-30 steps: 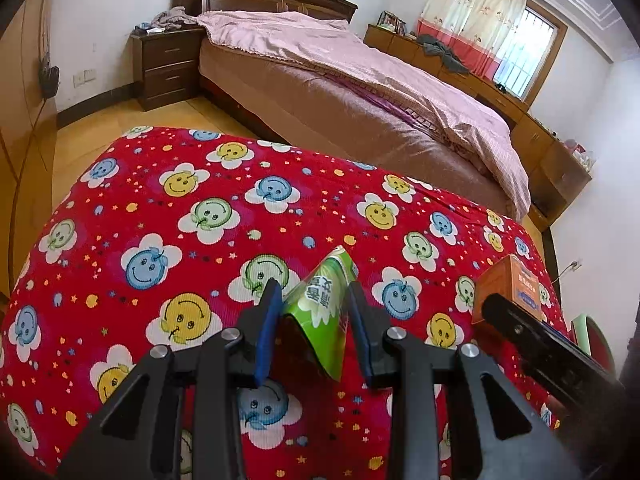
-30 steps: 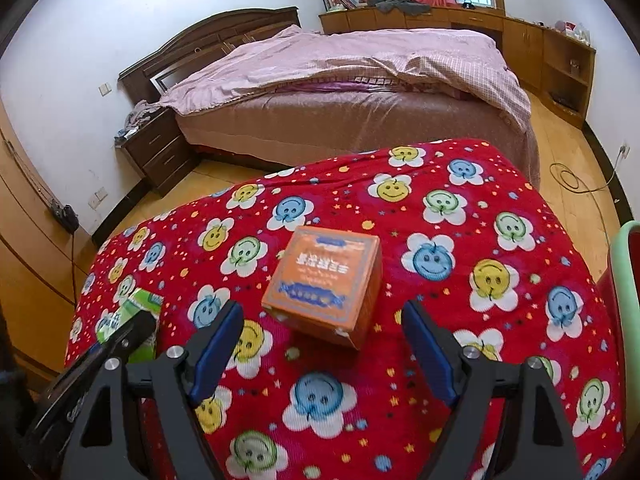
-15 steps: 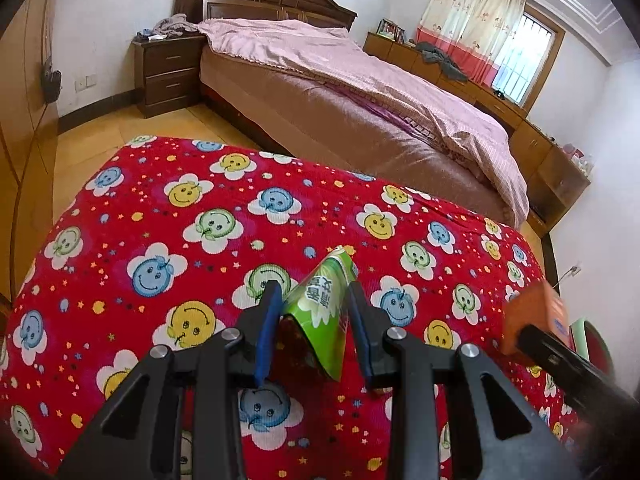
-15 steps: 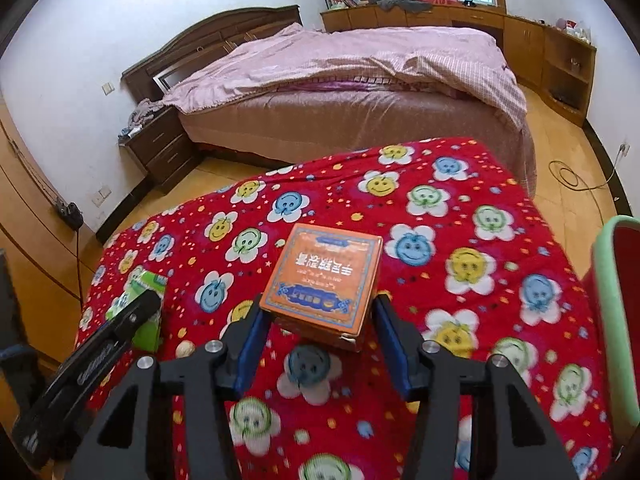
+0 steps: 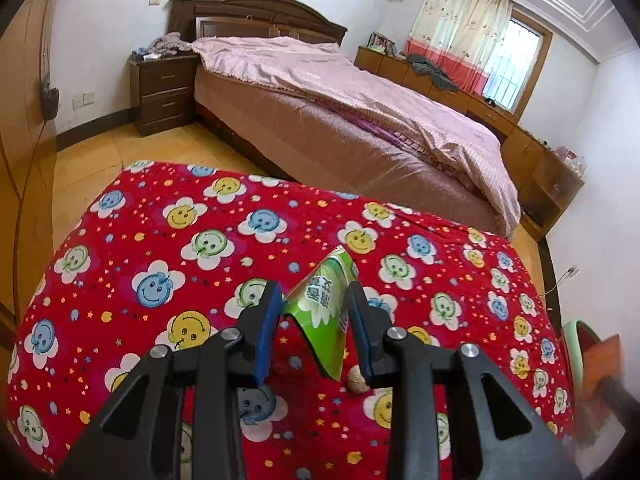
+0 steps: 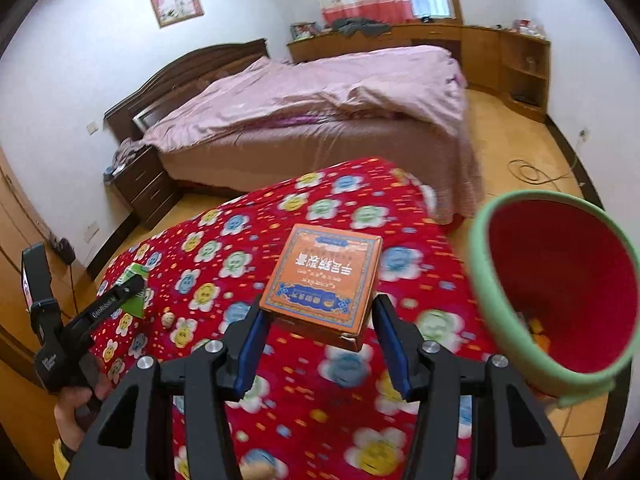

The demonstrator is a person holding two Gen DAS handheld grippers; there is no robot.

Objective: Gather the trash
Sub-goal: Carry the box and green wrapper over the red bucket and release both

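The orange box (image 6: pixel 324 280) sits between the blue pads of the right gripper (image 6: pixel 320 344), clamped at its near end and raised clear of the red quilt (image 6: pixel 224 248), its printed top facing up. To its right, close by, a bin (image 6: pixel 516 344) with a green rim and red inside is tilted with its mouth toward the camera; something orange and yellow lies at its bottom, too blurred to name.

The green wrapper (image 5: pixel 324 312) is pinched at a narrow opening by the left gripper (image 5: pixel 316 336), its folded point sticking up and away above the quilt (image 5: pixel 160 240). Just beneath the right-hand pad, a small tan nut-like scrap (image 5: pixel 357 379) lies on the quilt. In the right wrist view the same scrap (image 6: pixel 168 319) shows on the quilt near the left gripper (image 6: pixel 132 288), which a hand (image 6: pixel 78 412) grips at the lower left.

The quilt, red with smiling flower faces, covers the near surface. Beyond it stands a bed (image 5: pixel 360 120) with a pink cover and dark wooden headboard, a nightstand (image 5: pixel 164 96) to its left, and a curtained window (image 5: pixel 500 68) at the far right.
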